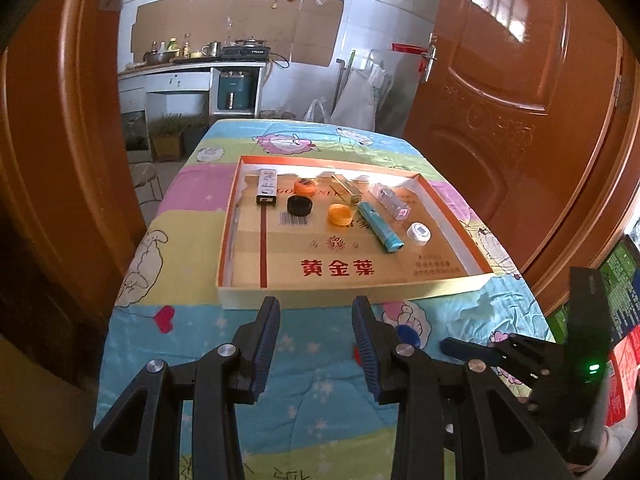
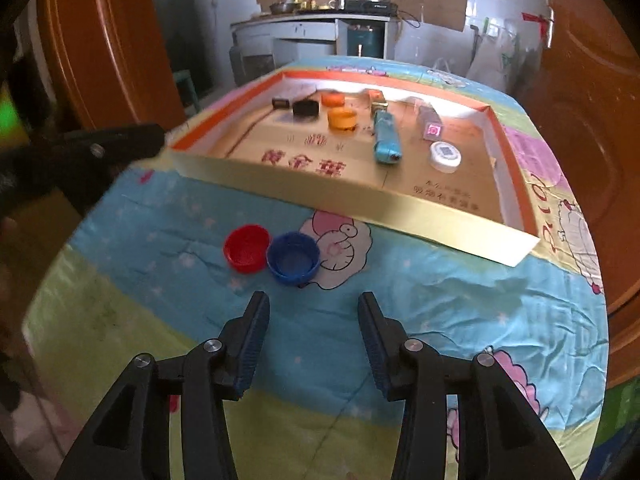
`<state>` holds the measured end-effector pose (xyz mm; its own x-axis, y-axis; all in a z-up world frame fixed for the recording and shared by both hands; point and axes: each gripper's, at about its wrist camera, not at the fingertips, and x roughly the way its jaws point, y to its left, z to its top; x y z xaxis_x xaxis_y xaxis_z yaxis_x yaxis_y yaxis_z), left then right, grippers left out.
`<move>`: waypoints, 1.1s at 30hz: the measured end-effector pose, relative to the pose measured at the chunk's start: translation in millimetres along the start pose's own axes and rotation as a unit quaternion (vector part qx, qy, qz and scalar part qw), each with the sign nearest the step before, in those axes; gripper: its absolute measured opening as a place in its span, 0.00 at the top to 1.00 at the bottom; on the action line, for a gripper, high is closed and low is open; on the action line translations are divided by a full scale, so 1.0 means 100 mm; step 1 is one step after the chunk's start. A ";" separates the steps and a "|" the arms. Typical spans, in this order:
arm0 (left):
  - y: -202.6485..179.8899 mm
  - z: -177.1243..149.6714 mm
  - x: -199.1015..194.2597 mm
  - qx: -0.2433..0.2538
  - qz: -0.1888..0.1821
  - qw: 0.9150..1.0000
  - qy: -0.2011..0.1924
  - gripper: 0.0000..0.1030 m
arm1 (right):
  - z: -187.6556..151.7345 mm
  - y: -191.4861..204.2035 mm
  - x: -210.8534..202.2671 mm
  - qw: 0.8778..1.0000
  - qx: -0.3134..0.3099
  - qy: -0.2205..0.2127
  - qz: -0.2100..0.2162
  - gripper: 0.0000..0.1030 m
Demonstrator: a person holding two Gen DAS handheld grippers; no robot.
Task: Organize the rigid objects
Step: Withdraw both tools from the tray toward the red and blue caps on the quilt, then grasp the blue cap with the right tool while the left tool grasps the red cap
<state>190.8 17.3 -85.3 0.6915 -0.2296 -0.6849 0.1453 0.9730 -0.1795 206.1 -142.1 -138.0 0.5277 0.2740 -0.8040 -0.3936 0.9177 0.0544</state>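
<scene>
A shallow cardboard box lid (image 1: pixel 348 290) (image 2: pixel 280 182) lies on the cloth-covered table and holds several small items: a black cap (image 1: pixel 299 205), orange caps (image 1: pixel 341 214) (image 2: pixel 342 117), a teal tube (image 1: pixel 380 227) (image 2: pixel 386 139), a white round cap (image 1: pixel 418 233) (image 2: pixel 444 156). A red cap (image 2: pixel 246 247) and a blue cap (image 2: pixel 293 257) lie on the cloth in front of the box. My right gripper (image 2: pixel 314 304) is open and empty just behind the blue cap. My left gripper (image 1: pixel 316 307) is open and empty at the box's near wall.
The table (image 2: pixel 460 320) has a cartoon-print cloth. Brown wooden doors (image 1: pixel 520 80) stand on both sides. A kitchen counter (image 1: pixel 192 68) with pots is at the back. The right gripper's body (image 1: pixel 520 356) shows at the right in the left wrist view.
</scene>
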 end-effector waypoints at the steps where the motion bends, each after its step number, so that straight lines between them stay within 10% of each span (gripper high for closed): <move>1: 0.01 0.00 0.00 -0.001 0.001 1.000 0.001 0.64 | 0.00 0.02 0.02 1.000 -0.005 -0.004 -0.005 0.54; 23: -0.32 -0.24 0.36 0.056 -0.054 0.995 0.060 0.64 | 0.08 -0.13 -0.08 0.999 0.025 -0.028 -0.021 0.71; 33: -0.49 -0.32 0.66 0.096 -0.018 0.992 0.082 0.60 | -0.02 -0.29 -0.19 0.998 0.052 -0.032 -0.024 0.70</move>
<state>207.2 -46.8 -144.2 0.5606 -0.2494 -0.7896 0.3101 0.9474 -0.0790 205.7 -174.6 -125.2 0.5924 0.2433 -0.7681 -0.2882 0.9542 0.0800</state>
